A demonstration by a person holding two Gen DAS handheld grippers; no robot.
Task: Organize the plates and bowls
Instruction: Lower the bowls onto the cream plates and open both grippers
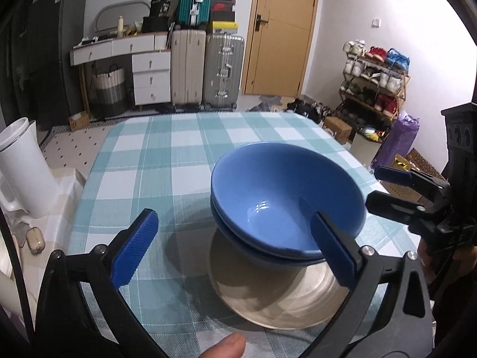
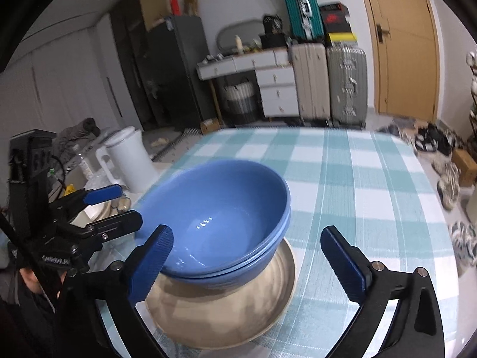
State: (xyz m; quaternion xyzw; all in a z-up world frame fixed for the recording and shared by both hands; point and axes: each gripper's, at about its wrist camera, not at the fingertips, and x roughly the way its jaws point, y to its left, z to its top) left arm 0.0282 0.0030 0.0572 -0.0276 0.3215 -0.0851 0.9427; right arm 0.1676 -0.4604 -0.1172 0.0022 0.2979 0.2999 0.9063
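Bowls (image 1: 286, 197) nested on plate (image 1: 268, 304); both tongs agape beside rims.

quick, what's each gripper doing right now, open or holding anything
Left gripper: open, holding nothing; its right finger is over the rim of the stacked blue bowls.
Right gripper: open, holding nothing, close to the bowls and the plate under them.

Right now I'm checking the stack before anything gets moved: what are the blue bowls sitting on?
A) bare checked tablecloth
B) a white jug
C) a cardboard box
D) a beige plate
D: the two nested blue bowls rest on a beige plate, which lies on the checked tablecloth; both grippers are open around the stack.
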